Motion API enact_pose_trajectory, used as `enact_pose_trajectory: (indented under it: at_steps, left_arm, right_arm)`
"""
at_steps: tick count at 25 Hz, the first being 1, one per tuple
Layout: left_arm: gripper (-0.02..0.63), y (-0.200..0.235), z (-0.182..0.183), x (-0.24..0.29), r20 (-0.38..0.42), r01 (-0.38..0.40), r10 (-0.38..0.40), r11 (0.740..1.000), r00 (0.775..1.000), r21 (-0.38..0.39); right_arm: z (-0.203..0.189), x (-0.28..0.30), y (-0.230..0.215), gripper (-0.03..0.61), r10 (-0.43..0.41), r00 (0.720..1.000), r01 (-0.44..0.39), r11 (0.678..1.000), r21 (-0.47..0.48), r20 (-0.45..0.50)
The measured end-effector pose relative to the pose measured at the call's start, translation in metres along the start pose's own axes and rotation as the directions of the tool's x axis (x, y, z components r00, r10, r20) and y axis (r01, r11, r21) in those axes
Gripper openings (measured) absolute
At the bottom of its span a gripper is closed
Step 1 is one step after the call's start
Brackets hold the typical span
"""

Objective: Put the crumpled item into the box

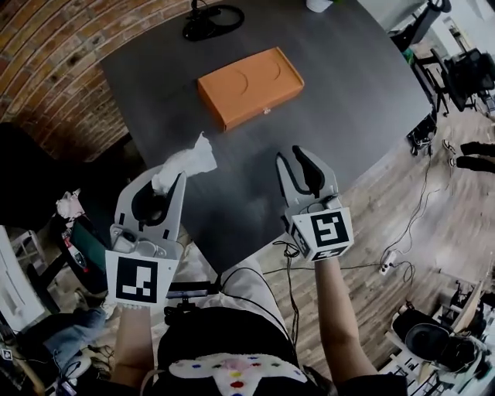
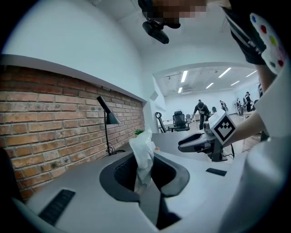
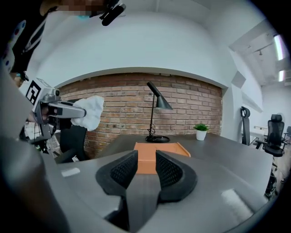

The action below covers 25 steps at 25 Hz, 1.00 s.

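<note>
Holding the crumpled tissue (image 1: 188,158) aloft by the tabletop's (image 1: 348,93) near edge, your left gripper's (image 1: 167,184) jaws clench it; your right gripper's (image 1: 303,168) jaws stand apart, empty. Transport is in hand: next, reach forward over the open orange box (image 1: 249,85) and release.

A white pot (image 1: 319,5) beyond the box (image 1: 249,87) was cut off; the right gripper (image 3: 146,158) hid the box's near end.

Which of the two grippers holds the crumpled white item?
The left gripper: the crumpled white tissue is pinched between its jaws. The right gripper has nothing between its jaws, which stand slightly apart.
</note>
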<state>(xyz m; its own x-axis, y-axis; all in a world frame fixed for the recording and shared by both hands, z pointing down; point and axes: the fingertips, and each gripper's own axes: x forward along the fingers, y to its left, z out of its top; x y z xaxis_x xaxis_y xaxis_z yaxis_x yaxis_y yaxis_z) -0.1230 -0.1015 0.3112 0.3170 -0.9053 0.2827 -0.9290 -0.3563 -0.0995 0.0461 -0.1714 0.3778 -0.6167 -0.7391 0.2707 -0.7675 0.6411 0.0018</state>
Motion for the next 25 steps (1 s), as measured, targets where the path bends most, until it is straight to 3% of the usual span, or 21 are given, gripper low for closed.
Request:
enact_pose_trajectory:
  at_steps: [11,25]
  left_arm:
    - [0.055,0.010,-0.020,0.019,-0.050,-0.063,0.063,0.998,0.997,0.010]
    - [0.055,0.023,-0.038,0.045,-0.085,-0.083,0.082,0.997,0.993,-0.004]
  right_arm:
    - [-0.045,0.077,-0.027,0.117,0.062,0.994,-0.066,0.996,-0.052,-0.089]
    - [-0.100,0.145,-0.054,0.117,0.046,0.970,-0.069,0.993,-0.094,-0.237]
